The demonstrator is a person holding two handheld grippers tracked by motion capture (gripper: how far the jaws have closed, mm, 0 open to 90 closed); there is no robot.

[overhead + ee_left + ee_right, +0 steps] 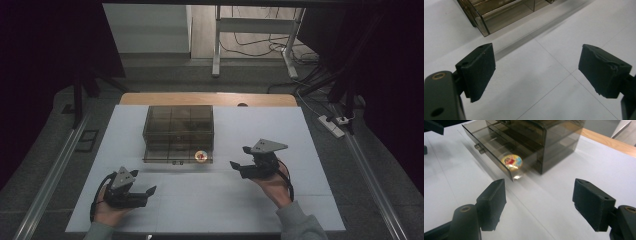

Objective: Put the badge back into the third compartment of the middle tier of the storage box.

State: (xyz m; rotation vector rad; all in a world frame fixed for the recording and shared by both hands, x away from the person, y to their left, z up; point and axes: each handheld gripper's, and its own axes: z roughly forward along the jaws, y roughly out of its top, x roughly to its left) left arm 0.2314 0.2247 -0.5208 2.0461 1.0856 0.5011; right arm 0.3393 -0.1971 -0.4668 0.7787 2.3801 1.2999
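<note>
**High view: both tools open, drawer pulled out with a badge inside**

High view shows a smoky translucent plastic drawer cabinet [178,131] standing near the middle of the white counter [260,200], toward its far half. Its lowest drawer [177,156] is pulled out toward the person. Inside that drawer, at its near right corner, lies a small round yellow-and-red badge-like disc [200,156].

The right tool [241,159], held in the person's right hand [274,185], sits to the right of the open drawer and near it, its black jaws pointing left toward the drawer's corner. The jaws stand apart with nothing between them. In the right gripper view the two black pads [492,200] frame bare counter, and the drawer [491,155] lies just beyond them with the round disc [511,162] seen through its clear front wall, blurred; the pads do not touch the drawer.

The left tool [150,192], held in the left hand [107,210], rests at the near left of the counter, well apart from the cabinet, its jaws pointing right. In the left gripper view its black pads [477,71] are spread wide over empty white surface, holding nothing, and a corner of the smoky cabinet [499,15] shows at the far upper left.

A wooden edge [207,98] runs along the far side of the counter.
</note>
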